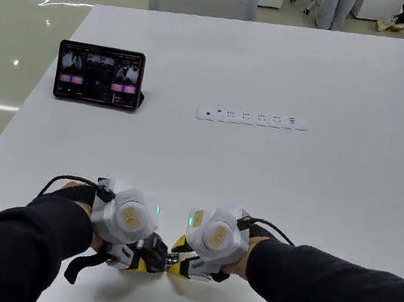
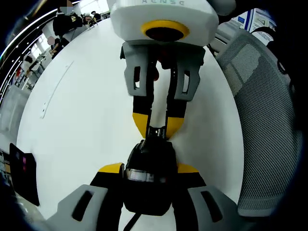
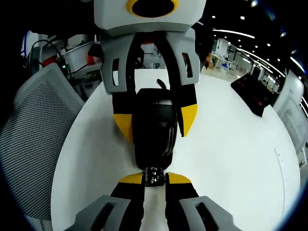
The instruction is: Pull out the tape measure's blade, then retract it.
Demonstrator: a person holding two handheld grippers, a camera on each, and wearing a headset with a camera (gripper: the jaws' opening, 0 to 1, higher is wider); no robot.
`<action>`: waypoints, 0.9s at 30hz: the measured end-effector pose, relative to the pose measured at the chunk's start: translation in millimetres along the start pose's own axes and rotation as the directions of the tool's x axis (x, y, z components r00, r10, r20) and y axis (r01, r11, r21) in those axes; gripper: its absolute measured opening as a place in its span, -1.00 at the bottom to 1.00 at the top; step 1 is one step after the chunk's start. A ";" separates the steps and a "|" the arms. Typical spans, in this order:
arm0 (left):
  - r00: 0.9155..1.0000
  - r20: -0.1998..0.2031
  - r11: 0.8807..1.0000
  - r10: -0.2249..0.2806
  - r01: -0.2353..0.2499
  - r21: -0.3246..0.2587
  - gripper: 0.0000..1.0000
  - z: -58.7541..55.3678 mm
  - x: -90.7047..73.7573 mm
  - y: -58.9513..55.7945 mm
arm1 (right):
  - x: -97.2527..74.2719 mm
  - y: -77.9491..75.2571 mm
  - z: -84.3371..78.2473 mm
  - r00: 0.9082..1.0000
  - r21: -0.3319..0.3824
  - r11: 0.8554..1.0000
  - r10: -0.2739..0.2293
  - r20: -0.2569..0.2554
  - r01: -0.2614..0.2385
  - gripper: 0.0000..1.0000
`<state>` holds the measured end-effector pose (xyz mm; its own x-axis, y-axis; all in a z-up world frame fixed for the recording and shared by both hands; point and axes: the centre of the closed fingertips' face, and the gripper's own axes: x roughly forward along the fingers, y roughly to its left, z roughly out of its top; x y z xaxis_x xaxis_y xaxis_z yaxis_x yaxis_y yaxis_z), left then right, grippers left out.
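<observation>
Left gripper point(image 2: 149, 169) clamps tape measure point(image 2: 147, 190), right gripper point(image 3: 155, 181) pinches its blade point(image 3: 155, 173).

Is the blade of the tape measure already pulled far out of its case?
No: in the right gripper view the right gripper pinches the blade's end close against the tape measure's case.

One white table point(image 1: 318, 201). Near on it is one black tape measure point(image 1: 158, 252), with two white yellow-tipped grippers: the left gripper point(image 1: 141, 257) and the right gripper point(image 1: 180, 262). Far left, one black tablet point(image 1: 98, 75); further right, one white power strip point(image 1: 252, 117). One grey mesh chair point(image 2: 269, 120).
</observation>
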<state>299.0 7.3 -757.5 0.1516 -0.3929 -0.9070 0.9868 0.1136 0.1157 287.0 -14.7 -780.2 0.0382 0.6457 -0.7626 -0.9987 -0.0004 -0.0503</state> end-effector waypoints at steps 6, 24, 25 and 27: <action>1.000 -0.001 1.000 0.000 0.000 -0.001 -0.31 0.0 0.4 -0.2 | -0.3 -0.7 -0.7 1.000 0.053 0.999 0.003 -0.023 -0.002 -0.75; 1.000 0.016 1.000 0.001 -0.001 -0.014 -0.31 -1.0 0.5 0.2 | -3.3 0.6 -2.1 1.000 0.047 0.998 0.029 0.010 -0.030 -0.80; 1.000 0.015 1.000 0.001 -0.001 -0.015 -0.31 -1.0 0.4 0.1 | -3.0 0.6 -2.2 1.000 0.048 0.998 0.029 0.008 -0.030 -0.80; 1.000 0.014 1.000 0.001 -0.001 -0.014 -0.31 -0.8 0.2 0.1 | -3.2 1.1 -2.4 1.000 0.050 0.998 0.029 0.008 -0.030 -0.80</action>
<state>299.0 7.9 -758.0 0.1531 -0.4059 -0.9010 0.9858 0.1265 0.1106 285.8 -18.6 -779.3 0.0086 0.6518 -0.7584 -0.9998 0.0185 0.0046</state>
